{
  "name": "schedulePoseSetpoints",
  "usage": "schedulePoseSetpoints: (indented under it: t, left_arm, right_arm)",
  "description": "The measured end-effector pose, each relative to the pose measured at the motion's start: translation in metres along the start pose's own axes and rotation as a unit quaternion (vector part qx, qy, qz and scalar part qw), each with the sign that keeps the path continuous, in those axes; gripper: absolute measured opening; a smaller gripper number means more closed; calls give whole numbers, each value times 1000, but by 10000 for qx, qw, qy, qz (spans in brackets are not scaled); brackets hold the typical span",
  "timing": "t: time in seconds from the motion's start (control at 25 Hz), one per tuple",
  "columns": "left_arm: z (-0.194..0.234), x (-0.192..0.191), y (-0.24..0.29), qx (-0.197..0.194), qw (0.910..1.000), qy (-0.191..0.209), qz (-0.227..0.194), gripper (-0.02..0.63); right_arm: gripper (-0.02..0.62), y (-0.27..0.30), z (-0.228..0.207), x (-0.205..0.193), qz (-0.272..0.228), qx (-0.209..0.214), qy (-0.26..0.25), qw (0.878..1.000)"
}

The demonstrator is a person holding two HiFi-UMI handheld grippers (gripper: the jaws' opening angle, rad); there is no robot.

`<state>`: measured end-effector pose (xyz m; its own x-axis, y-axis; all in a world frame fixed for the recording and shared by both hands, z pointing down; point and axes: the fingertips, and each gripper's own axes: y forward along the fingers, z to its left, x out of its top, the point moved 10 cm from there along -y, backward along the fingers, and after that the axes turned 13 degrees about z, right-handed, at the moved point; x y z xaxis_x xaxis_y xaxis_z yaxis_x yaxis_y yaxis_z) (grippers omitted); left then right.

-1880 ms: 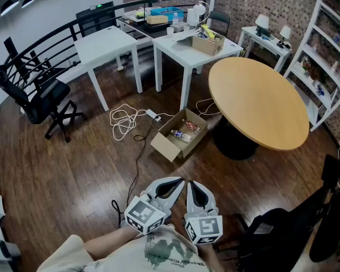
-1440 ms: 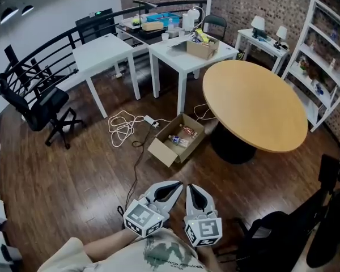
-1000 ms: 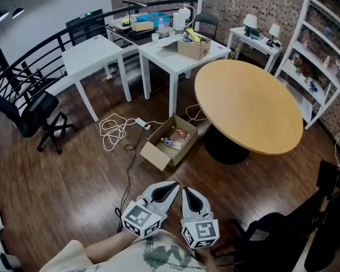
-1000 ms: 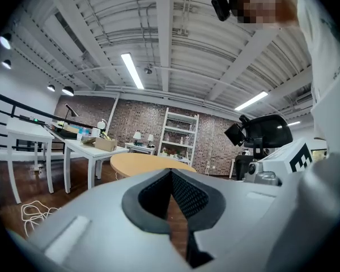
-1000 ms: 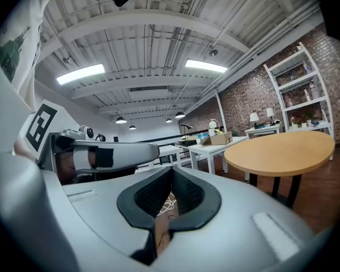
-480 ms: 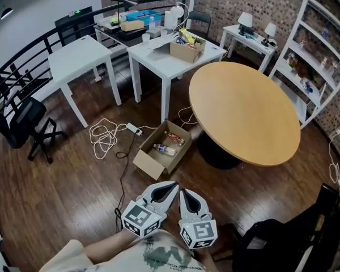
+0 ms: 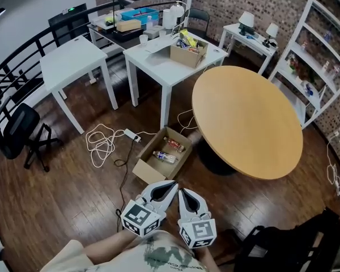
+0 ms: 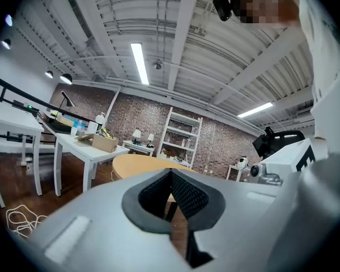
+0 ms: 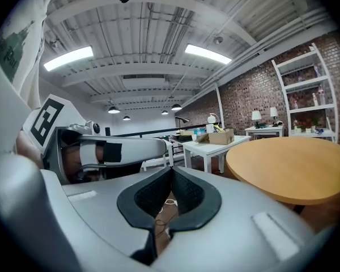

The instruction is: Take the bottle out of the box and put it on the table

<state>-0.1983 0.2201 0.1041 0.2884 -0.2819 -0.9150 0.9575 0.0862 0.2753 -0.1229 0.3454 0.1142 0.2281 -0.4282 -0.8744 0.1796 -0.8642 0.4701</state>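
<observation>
An open cardboard box (image 7: 148,170) lies on the wooden floor beside the round wooden table (image 7: 246,120). In the box lies a clear plastic bottle (image 7: 164,157) among other small packets. My left gripper (image 7: 173,184) and right gripper (image 7: 181,191) are held side by side low in the head view, a short way in front of the box, both pointing towards it. Both are shut with nothing between the pads. In the left gripper view the left gripper (image 8: 171,174) points at the round table (image 8: 141,164). Through the right gripper (image 9: 171,171), the right gripper view shows floor and cable.
Two white square tables (image 7: 170,58) (image 7: 68,58) stand beyond the box, one bearing a small carton (image 7: 188,52). White cables and a power strip (image 7: 105,142) lie left of the box. A black office chair (image 7: 14,135) stands far left, a white shelf (image 7: 323,61) right, a dark chair (image 7: 289,248) bottom right.
The box and the round table have drawn nearer and lower in the head view as I moved forward. Both grippers stay shut and side by side.
</observation>
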Motion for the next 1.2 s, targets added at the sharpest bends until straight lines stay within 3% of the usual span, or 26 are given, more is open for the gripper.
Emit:
schedulePoseSetpoints:
  t: [0.6, 1.2]
  left_arm:
    - [100, 25, 12, 32, 9993, -283, -248, -3]
    - [135, 33, 43, 356, 9984, -343, -259, -3]
  right_arm:
    - [0, 92, 15, 53, 257, 102, -521, 9983]
    - [0, 140, -13, 67, 248, 432, -579, 9971]
